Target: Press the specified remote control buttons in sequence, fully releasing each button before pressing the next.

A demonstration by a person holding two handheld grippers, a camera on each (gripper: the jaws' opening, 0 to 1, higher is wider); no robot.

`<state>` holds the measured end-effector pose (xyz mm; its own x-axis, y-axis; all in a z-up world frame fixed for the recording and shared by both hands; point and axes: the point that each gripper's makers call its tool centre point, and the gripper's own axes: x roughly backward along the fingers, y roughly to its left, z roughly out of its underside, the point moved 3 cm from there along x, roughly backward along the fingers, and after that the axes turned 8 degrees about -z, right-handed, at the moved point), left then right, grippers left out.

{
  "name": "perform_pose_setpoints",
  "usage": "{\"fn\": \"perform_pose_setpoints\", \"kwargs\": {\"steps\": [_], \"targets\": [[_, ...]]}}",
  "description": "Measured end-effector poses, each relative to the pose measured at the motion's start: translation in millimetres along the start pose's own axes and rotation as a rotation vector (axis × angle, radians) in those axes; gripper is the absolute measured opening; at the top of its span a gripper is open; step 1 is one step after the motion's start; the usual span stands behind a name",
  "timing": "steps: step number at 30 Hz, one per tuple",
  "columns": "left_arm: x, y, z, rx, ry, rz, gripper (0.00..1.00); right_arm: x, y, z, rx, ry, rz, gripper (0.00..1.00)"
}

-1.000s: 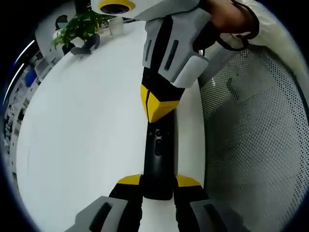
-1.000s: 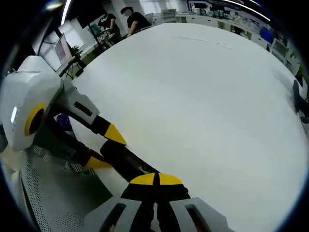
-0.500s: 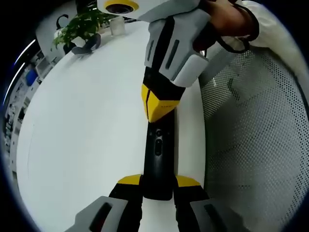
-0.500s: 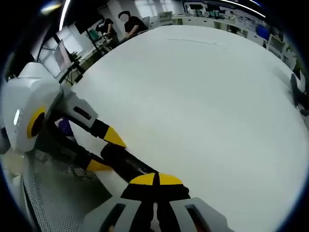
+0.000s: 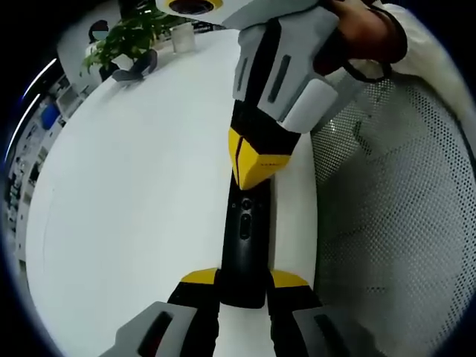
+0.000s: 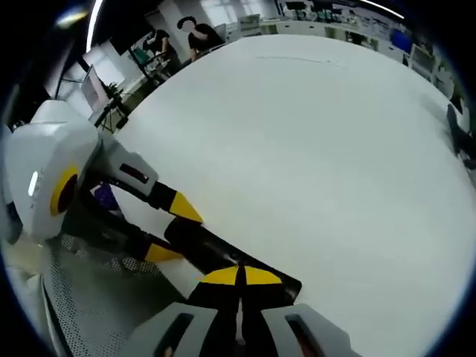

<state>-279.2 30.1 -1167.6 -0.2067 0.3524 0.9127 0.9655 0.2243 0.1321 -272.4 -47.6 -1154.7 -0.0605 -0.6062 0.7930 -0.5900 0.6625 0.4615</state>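
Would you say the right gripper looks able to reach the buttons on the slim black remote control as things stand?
Probably yes. The left gripper clamps the near end of the slim black remote control, leaving its button face uncovered, and the right gripper has its closed yellow tips right over the upper buttons, with nothing between them.

left gripper view: close, looks along remote control [image 5: 243,249] toward plant [image 5: 123,41]. right gripper view: close, faces opposite way across white table [image 6: 335,149]. shared: remote, table.
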Motion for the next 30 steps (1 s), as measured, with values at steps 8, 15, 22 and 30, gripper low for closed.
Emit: {"fn": "perform_pose_setpoints", "kwargs": {"steps": [8, 15, 22, 30], "targets": [[0.1, -0.3, 0.3, -0.006, -0.010, -0.001, 0.22, -1.8, 2.1, 0.4, 0.017, 0.017, 0.003, 0.00], [0.0, -0.2, 0.5, -0.014, -0.010, 0.001, 0.22, -2.6, 2.5, 1.1, 0.028, 0.023, 0.002, 0.00], [-0.1, 0.0, 0.6, -0.020, -0.015, 0.007, 0.22, -3.6, 1.7, 2.2, 0.034, 0.029, 0.003, 0.00], [-0.5, 0.2, 0.2, -0.017, -0.015, 0.010, 0.23, -4.3, -3.1, -1.6, 0.036, 0.004, 0.009, 0.00]]}}
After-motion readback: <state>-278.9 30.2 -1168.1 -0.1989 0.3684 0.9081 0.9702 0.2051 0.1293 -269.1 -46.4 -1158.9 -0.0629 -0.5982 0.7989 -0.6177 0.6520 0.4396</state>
